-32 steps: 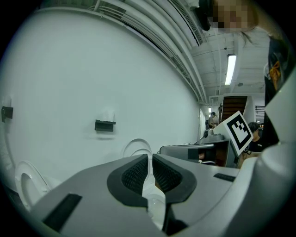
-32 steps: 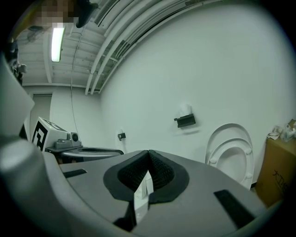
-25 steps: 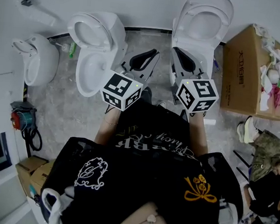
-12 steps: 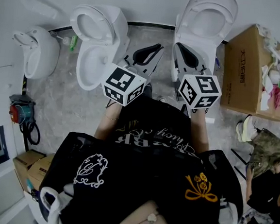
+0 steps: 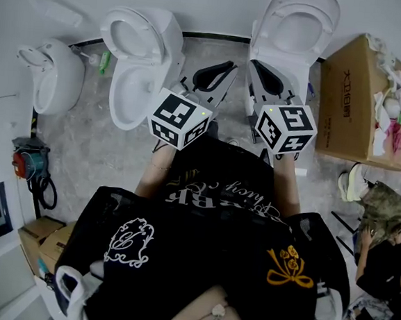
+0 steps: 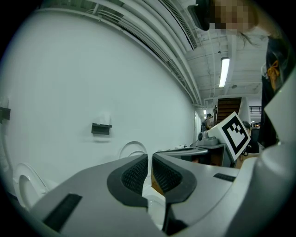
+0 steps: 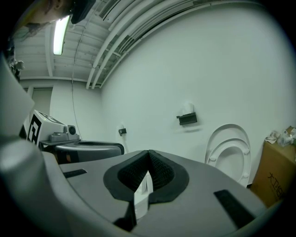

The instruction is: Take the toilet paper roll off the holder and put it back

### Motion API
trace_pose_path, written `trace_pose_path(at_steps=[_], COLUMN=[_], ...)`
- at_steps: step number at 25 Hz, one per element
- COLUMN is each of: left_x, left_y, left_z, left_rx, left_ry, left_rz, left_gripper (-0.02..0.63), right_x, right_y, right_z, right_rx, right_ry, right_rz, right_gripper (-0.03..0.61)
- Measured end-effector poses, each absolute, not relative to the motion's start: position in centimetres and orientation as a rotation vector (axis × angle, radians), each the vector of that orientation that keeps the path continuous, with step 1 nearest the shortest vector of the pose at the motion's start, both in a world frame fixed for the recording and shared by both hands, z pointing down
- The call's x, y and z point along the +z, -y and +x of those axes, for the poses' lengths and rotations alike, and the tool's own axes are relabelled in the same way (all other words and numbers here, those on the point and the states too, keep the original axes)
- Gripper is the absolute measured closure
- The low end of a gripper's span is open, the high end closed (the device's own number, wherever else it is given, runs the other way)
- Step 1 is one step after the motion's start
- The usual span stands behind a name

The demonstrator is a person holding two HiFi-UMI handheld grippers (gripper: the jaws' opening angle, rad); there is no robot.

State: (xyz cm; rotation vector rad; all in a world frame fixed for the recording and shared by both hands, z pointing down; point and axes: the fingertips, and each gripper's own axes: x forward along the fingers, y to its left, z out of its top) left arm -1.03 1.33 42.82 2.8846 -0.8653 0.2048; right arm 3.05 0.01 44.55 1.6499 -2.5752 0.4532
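Toilet paper roll [image 7: 187, 109]: white, on black wall holder [image 7: 187, 119], well apart from both. Left gripper [image 6: 150, 157]: jaws a narrow slit apart, empty. Right gripper [image 7: 148, 153]: jaws together, empty.

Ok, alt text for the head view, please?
Seen from above, a person in a black top holds the left gripper and right gripper side by side, tongs empty, out toward the left toilet and the right toilet. An open cardboard box stands at far right.
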Motion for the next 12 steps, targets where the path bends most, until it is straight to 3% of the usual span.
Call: trace_pose_path(at_steps=[12], left_x=[43.0], left_y=[-1.1], left_z=[-2.6], left_rx=[0.187], left_ry=[0.906], left_rz=[2.871], left_gripper=[0.569], right_x=[45.0], right_y=[0.2], right_z=[1.2], right_rx=[0.427], right_ry=[2.577], right_rz=[1.591], right_gripper=[0.565])
